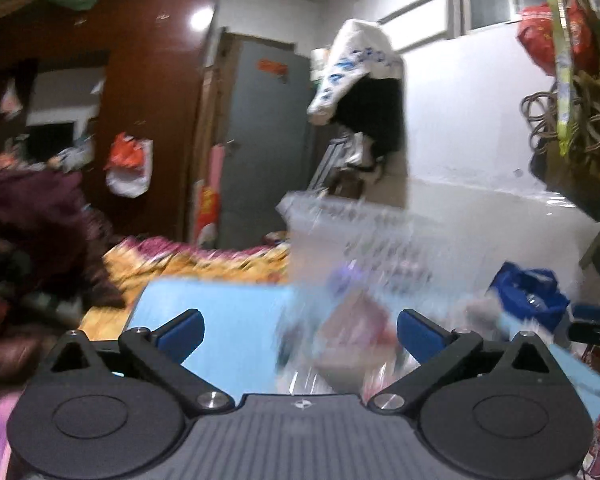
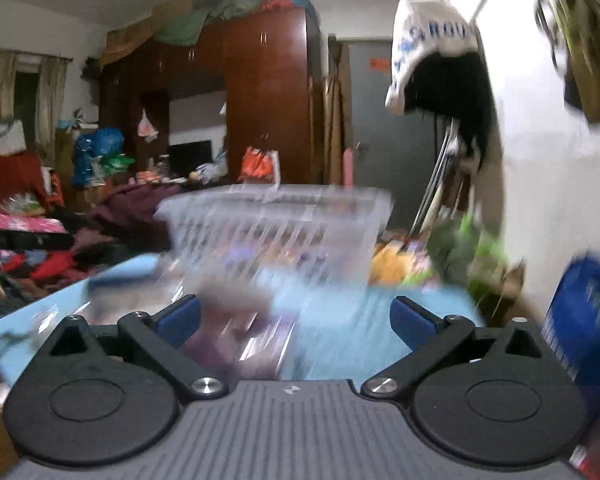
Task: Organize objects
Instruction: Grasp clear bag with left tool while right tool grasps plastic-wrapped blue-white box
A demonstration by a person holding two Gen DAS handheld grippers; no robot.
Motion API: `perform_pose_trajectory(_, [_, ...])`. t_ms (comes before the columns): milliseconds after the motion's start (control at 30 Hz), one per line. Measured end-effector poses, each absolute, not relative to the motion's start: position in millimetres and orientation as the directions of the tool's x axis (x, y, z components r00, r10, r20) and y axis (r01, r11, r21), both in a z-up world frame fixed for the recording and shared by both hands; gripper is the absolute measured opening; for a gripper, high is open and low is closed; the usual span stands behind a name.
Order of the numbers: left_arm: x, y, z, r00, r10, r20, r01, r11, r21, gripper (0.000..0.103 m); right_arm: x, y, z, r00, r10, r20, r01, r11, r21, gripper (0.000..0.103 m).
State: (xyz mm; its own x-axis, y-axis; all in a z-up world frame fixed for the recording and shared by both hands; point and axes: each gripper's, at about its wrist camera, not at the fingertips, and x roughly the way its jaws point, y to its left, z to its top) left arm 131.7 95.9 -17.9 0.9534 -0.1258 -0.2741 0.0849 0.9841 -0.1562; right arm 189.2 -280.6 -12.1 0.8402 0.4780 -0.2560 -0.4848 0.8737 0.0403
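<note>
Now: left tongs (image 1: 298,330) spread wide, nothing gripped or touched | right tongs (image 2: 296,322) spread wide, nothing held | basket (image 2: 276,224) seen on blue counter (image 1: 220,320) ahead of both | blurred items lie by it, unidentifiable

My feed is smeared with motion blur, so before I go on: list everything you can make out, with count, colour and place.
table: one, light blue top, under both grippers.
basket: one, clear slatted plastic, on the table ahead; contents too blurred to name.
blue bag: one, right end of the table.
pink packet: one, blurred, on the table near the basket.
wardrobe: one, dark red-brown, back wall.
door: one, grey, behind the basket.
white bag: one, blue lettering, hanging on the wall.
left gripper: jaws open, empty.
right gripper: jaws open, empty.
</note>
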Motion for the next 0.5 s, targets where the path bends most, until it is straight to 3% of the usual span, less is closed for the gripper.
perform_pose_trajectory(233, [82, 98, -43, 0.961, -0.078, -0.264, 0.044, 0.99, -0.132, 0.102, 178, -263, -48, 0.823, 0.464, -0.327, -0.468, 0.881, 0.071, 0.103])
perform_pose_trajectory(500, [95, 87, -68, 0.949, -0.079, -0.305, 0.049, 0.993, -0.105, 0.102, 174, -236, -66, 0.838, 0.423, -0.345, -0.436, 0.899, 0.044, 0.09])
